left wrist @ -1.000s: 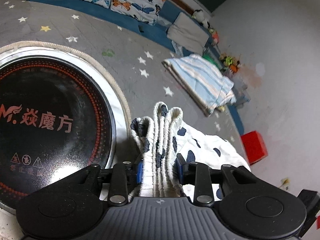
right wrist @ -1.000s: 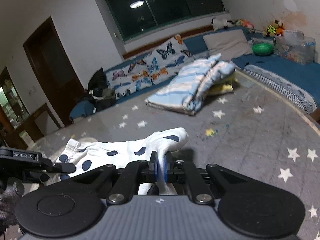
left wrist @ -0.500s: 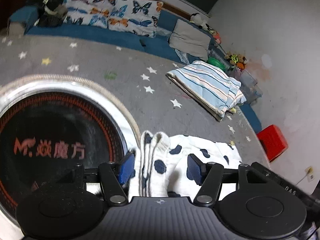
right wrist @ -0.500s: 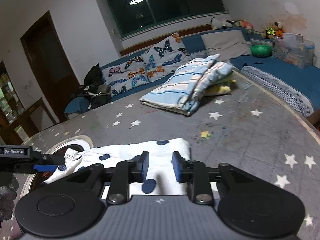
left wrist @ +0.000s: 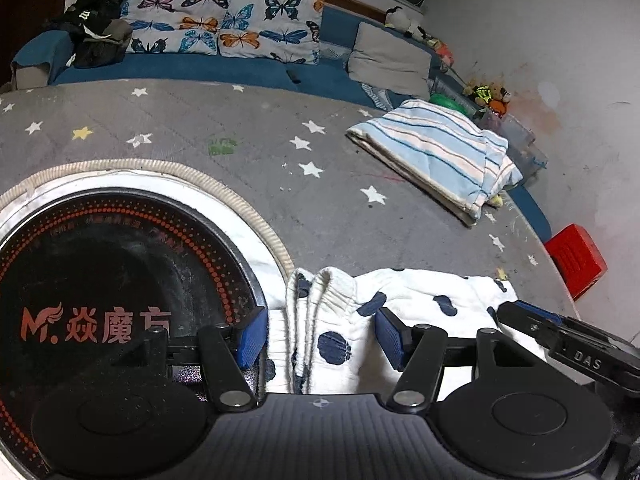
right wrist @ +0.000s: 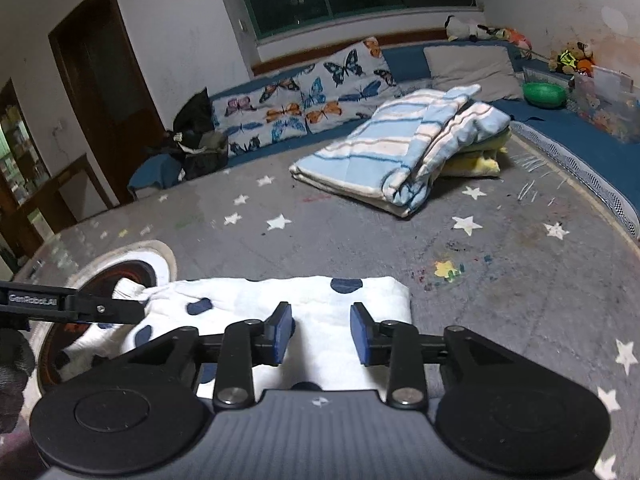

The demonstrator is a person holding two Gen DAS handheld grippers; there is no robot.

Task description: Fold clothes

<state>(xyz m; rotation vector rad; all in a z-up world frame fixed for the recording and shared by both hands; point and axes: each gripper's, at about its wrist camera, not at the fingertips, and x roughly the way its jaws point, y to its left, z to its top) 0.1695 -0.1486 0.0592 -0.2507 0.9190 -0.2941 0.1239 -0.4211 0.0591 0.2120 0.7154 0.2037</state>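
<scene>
A white garment with dark blue spots (left wrist: pixel 400 300) lies folded flat on the grey star-patterned table (left wrist: pixel 200 120). Its bunched ribbed waistband (left wrist: pixel 320 292) points away from me, beside the black cooktop. My left gripper (left wrist: pixel 320 338) stands open just above the waistband end, blue pads wide on either side of the cloth. In the right wrist view the same garment (right wrist: pixel 320 300) stretches leftward, and my right gripper (right wrist: pixel 320 332) is open over its near right end, holding nothing. Each gripper's tip shows at the edge of the other's view.
A round black induction cooktop (left wrist: pixel 100 280) with red lettering is set into the table at the left. A folded blue-striped blanket (left wrist: pixel 432 152) lies at the far right. A blue bench with butterfly cushions (left wrist: pixel 224 28) rings the table; a red box (left wrist: pixel 576 260) sits beyond the right edge.
Both grippers were shut on the spotted garment a second ago. They have since opened and let it down flat on the table, then drawn back slightly.
</scene>
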